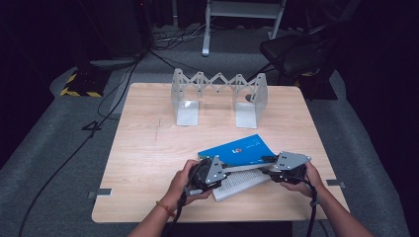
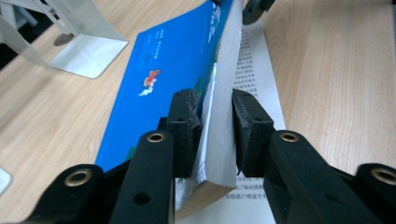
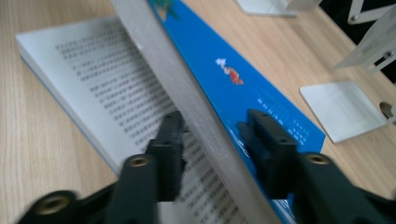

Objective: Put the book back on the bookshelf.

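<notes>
Blue-covered paperback book (image 1: 237, 150) is clamped edgewise by left hand-held gripper (image 2: 212, 128); right hand-held gripper (image 3: 210, 140) is released astride its raised block, long axis spanning both.

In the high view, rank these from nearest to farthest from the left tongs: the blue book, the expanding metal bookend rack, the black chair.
1. Blue book: held open at the left tongs, near the table's front.
2. Expanding metal bookend rack: at the table's far edge.
3. Black chair: on the floor beyond the table, to the far right.
</notes>
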`<state>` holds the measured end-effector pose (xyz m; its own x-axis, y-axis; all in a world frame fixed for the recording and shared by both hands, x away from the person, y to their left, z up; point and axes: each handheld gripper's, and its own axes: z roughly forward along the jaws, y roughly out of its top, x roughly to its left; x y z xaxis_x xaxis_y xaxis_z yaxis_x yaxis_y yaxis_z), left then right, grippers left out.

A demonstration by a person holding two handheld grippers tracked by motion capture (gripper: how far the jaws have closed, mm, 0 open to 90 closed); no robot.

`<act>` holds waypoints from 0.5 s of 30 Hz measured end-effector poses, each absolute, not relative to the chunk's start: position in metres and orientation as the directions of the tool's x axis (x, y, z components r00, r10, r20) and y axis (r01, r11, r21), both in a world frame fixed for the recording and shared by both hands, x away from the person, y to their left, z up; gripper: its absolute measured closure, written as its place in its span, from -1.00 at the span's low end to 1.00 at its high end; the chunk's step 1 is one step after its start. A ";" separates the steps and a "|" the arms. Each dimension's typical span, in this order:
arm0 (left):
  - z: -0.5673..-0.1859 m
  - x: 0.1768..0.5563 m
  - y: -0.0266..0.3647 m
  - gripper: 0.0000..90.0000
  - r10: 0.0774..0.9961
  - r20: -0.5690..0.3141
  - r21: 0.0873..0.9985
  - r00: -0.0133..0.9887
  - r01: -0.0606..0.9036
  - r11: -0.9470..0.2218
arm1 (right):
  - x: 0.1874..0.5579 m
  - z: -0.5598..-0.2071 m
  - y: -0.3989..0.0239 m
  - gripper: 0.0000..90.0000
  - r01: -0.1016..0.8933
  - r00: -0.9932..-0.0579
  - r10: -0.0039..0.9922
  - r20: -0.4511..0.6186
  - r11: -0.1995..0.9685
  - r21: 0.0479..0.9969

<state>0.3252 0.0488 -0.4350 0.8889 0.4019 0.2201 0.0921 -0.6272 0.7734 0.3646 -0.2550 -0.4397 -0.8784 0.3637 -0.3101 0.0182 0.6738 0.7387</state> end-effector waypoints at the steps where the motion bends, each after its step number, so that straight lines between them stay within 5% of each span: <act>1: -0.435 0.325 0.049 0.64 0.402 0.220 0.773 0.889 0.092 -0.627 | 0.368 -0.440 -0.258 0.07 0.025 -0.881 0.371 -0.293 0.656 0.755; 8: -0.438 0.332 0.082 0.64 0.409 0.119 0.825 0.905 0.140 -0.548 | 0.393 -0.451 -0.278 -0.12 0.093 -0.890 0.406 -0.207 0.606 0.790; 15: -0.438 0.336 0.109 0.63 0.403 0.074 0.826 0.912 0.170 -0.537 | 0.394 -0.448 -0.266 0.25 -0.005 -0.916 0.324 -0.238 0.582 0.813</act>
<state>0.3357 0.1085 -0.4381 0.9123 0.4028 0.0740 0.1702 -0.5371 0.8261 0.3944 -0.2661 -0.4477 -0.9155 0.3242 -0.2381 -0.0052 0.5823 0.8130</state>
